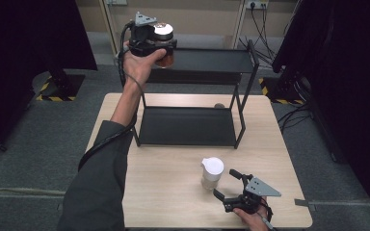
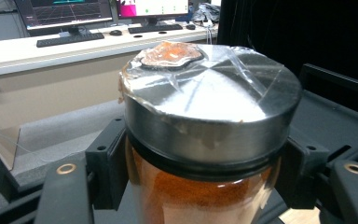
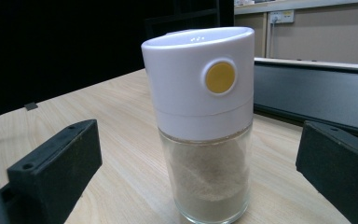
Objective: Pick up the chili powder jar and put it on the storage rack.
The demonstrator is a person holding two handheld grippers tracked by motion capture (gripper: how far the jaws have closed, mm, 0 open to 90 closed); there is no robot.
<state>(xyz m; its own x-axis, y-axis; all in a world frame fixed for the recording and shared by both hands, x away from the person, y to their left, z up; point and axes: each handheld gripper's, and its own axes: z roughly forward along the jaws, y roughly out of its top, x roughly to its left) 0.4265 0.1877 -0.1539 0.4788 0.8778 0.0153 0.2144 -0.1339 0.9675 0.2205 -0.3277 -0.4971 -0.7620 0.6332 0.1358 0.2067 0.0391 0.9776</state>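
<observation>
My left gripper (image 1: 161, 48) is shut on a glass jar of orange-red powder (image 2: 200, 196) with a silver lid (image 1: 163, 30), held in the air at the left end of the black rack's top shelf (image 1: 212, 60). The jaws clamp the jar just under the lid (image 2: 209, 98). A clear shaker of beige powder (image 1: 211, 173) with a white cap (image 3: 200, 79) and a yellow dot stands upright on the table. My right gripper (image 1: 226, 185) sits open just right of it; in the right gripper view the shaker (image 3: 209, 177) stands between the two jaws, untouched.
The two-tier black rack has a lower shelf (image 1: 185, 126) resting on the wooden table (image 1: 159, 192). A small brownish object (image 1: 219, 105) lies behind the lower shelf. Black curtains flank the table; cables trail on the floor at the back right.
</observation>
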